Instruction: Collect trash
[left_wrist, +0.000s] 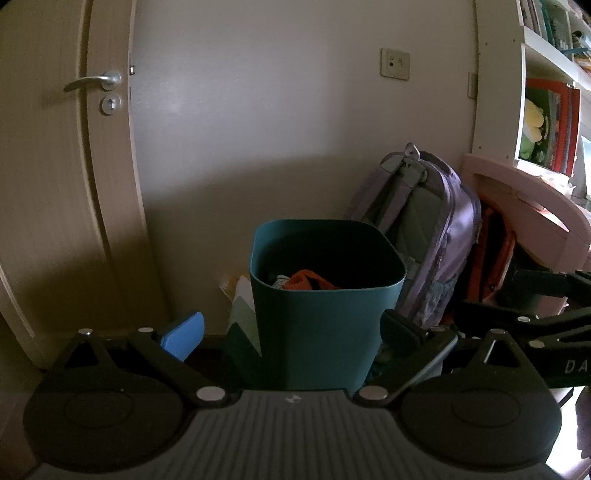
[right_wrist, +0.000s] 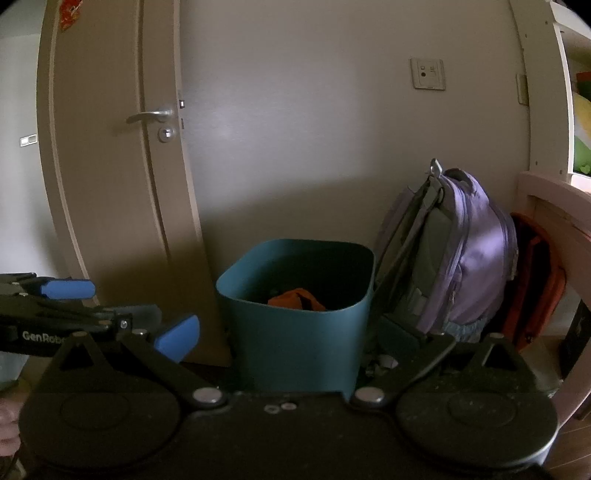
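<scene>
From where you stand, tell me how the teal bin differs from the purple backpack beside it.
The teal bin is a rigid, open-topped tub with orange trash showing inside; the purple backpack is soft and closed. The bin stands squarely upright on its own, while the backpack leans, straps facing out. The backpack rises taller than the bin. Both sit on the floor against the same wall, next to each other.

The bin stands against the wall, door left, backpack right.
</scene>
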